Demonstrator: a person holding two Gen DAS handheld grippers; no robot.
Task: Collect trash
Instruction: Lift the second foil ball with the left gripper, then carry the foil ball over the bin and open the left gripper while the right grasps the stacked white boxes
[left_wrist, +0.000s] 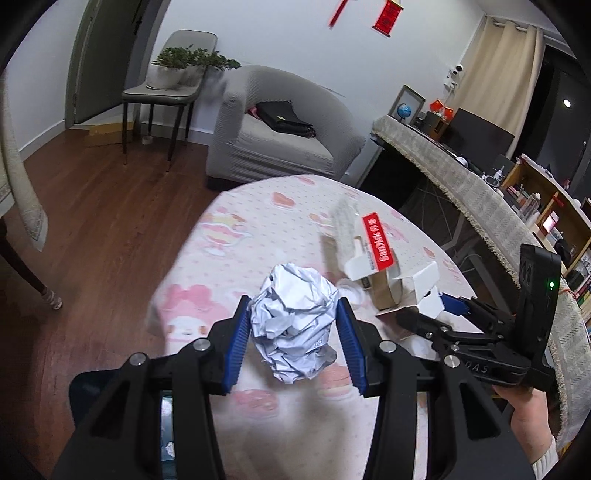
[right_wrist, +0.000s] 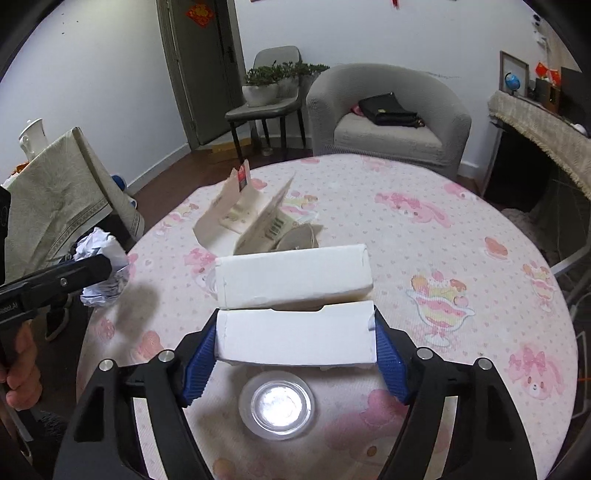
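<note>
Here the left gripper (left_wrist: 293, 326) is clamped on a crumpled paper ball (left_wrist: 293, 325), held above the edge of the round table (right_wrist: 424, 258). The right gripper (right_wrist: 295, 339) has its blue pads (right_wrist: 199, 354) against both ends of a white box (right_wrist: 295, 336), just beyond a clear plastic lid (right_wrist: 276, 404) lying on the tablecloth.

- One crumpled paper ball (left_wrist: 293, 323)
- Two white box halves (right_wrist: 293, 275) — lying just beyond the round plastic lid (right_wrist: 276, 404)
- One lid
- One torn red-label package (left_wrist: 371, 253) — beyond the halves
- Two tongs (left_wrist: 293, 332)
</note>
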